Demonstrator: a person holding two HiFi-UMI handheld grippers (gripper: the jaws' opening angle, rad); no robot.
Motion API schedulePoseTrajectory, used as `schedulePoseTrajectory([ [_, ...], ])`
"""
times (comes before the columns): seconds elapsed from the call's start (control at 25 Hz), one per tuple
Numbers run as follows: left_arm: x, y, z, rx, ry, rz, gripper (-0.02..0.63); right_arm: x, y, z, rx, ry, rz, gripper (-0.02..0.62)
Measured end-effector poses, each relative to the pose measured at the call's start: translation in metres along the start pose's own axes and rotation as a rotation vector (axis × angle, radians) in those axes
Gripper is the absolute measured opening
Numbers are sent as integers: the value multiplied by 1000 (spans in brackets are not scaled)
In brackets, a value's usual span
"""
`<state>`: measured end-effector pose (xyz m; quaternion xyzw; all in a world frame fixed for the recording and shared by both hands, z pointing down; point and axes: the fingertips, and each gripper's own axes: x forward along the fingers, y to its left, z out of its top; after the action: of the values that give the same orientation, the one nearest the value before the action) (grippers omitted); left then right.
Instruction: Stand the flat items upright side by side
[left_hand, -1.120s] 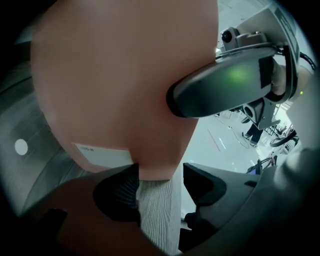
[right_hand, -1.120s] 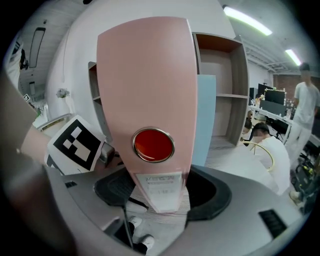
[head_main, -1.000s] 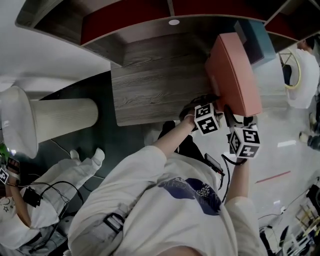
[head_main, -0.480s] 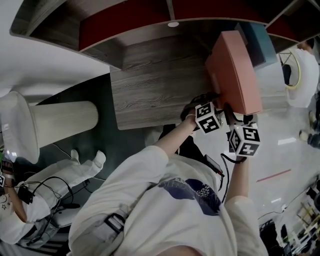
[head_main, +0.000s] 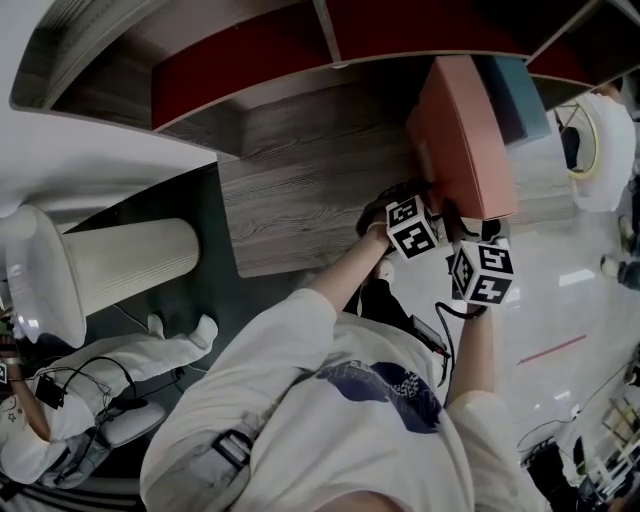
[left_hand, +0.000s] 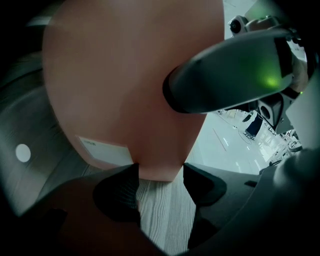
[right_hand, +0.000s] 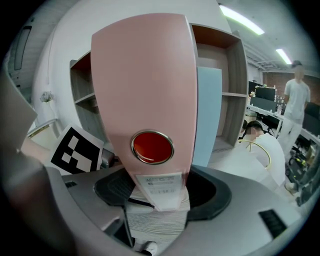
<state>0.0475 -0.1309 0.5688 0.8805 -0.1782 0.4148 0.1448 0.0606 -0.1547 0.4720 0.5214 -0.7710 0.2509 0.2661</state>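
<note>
A pink binder (head_main: 460, 140) stands tilted on the wooden shelf board (head_main: 300, 190), with a light blue binder (head_main: 520, 85) just behind it. Both grippers hold the pink one at its near lower end. My left gripper (left_hand: 160, 182) is shut on the binder's (left_hand: 135, 85) bottom edge, pads against both faces. The right gripper (right_hand: 162, 192) is shut on the spine (right_hand: 150, 90), just below its red finger hole (right_hand: 152, 146) and white label (right_hand: 160, 185). Beside the spine stands the blue binder (right_hand: 209, 115). From above, the marker cubes (head_main: 412, 225) (head_main: 482, 272) hide the jaws.
The shelf has dark red back panels (head_main: 230, 60) and wooden dividers (right_hand: 230, 90). A white ribbed column (head_main: 130, 270) stands at the left. One person sits at lower left (head_main: 60, 420); others are beyond the shelf at the right (right_hand: 295, 100).
Both grippers and the pink binder have shifted a little up in the head view, toward the shelf. The grips look unchanged.
</note>
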Motion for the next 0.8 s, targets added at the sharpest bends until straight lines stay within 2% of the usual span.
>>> schedulePoseTrajectory([
  [0.8, 8, 51, 14, 7, 1, -7, 272, 39, -11, 32, 12, 35, -51, 301],
])
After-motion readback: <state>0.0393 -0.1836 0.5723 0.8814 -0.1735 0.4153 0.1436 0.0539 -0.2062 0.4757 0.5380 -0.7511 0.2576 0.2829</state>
